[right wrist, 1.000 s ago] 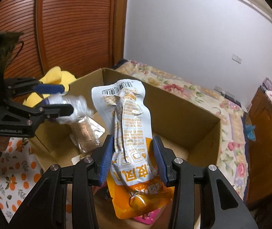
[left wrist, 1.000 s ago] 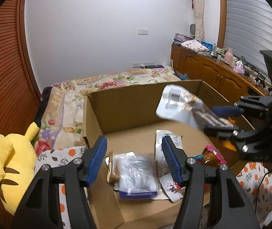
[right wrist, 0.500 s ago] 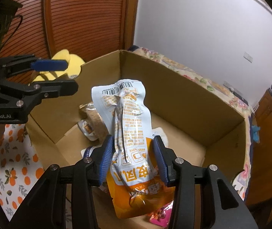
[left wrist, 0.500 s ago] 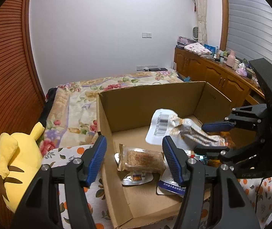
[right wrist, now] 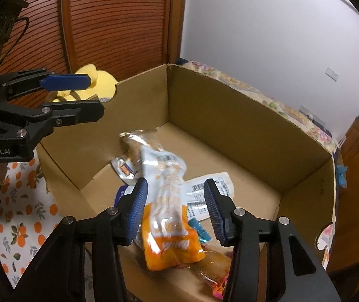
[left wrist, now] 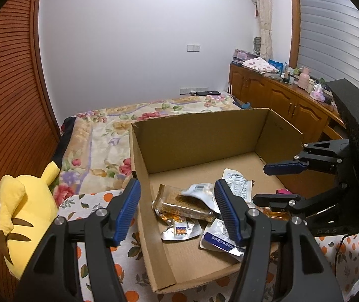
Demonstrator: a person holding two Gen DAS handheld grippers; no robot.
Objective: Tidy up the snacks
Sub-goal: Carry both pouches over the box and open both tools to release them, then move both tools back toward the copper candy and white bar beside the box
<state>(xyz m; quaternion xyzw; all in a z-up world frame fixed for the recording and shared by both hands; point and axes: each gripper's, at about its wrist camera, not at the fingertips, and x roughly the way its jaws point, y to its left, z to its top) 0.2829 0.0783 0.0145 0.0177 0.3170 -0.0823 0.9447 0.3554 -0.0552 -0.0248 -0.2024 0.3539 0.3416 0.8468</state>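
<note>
An open cardboard box (left wrist: 199, 136) (right wrist: 219, 115) holds several snack packets. A brown snack bar (left wrist: 184, 205) lies near its left wall, on silver packets (left wrist: 179, 231). A white and orange pouch (right wrist: 166, 206) lies blurred inside the box, below my right gripper (right wrist: 175, 210), which is open and empty above it. My left gripper (left wrist: 176, 210) is open and empty over the box's near left corner. The right gripper (left wrist: 280, 183) also shows at the right of the left wrist view, and the left gripper (right wrist: 78, 95) at the left of the right wrist view.
The box stands on an orange-print cloth (left wrist: 98, 201). A yellow plush toy (left wrist: 23, 216) sits left of it. A flowered bed (left wrist: 109, 136) lies behind. Wooden cabinets (left wrist: 292, 105) line the right wall, a wooden slatted wall (right wrist: 119, 25) the left.
My right gripper opened and let go of the white and orange pouch, which dropped into the box. My left gripper drew back from the box, open throughout.
</note>
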